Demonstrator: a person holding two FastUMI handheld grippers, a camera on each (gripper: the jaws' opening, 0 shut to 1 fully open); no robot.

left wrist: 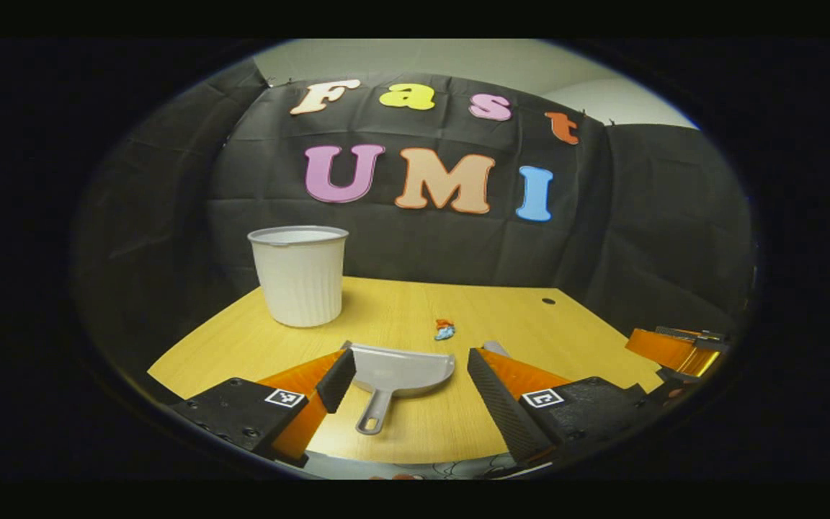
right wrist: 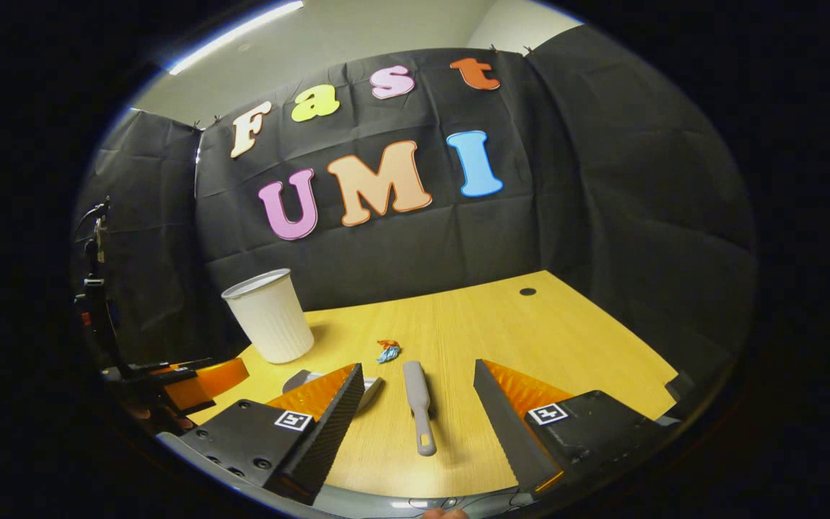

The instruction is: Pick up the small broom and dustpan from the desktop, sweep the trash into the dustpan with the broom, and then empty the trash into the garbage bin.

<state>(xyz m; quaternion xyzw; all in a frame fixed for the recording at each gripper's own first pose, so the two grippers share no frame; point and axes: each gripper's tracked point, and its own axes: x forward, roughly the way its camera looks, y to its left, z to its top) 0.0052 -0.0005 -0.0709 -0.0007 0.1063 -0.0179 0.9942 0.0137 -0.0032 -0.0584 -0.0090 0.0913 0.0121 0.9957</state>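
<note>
A grey dustpan (left wrist: 397, 371) lies on the wooden desktop (left wrist: 415, 303), handle toward me, and my left gripper (left wrist: 411, 382) hovers open above it with a finger on either side. A small blue and red scrap of trash (left wrist: 444, 329) lies just beyond the pan. In the right gripper view a small grey broom (right wrist: 418, 404) lies lengthwise on the desktop (right wrist: 566, 339), under my open right gripper (right wrist: 418, 378). The trash (right wrist: 387, 351) sits just past the broom's far end. Part of the dustpan (right wrist: 300, 380) peeks out behind my right gripper's left finger.
A white ribbed garbage bin (left wrist: 300, 277) stands upright at the back left of the desk, also seen as the bin (right wrist: 269, 317). A small dark hole (right wrist: 527, 292) marks the far right of the desk. The other gripper (left wrist: 674, 349) sits at the right edge; the left gripper (right wrist: 199, 378) at the left.
</note>
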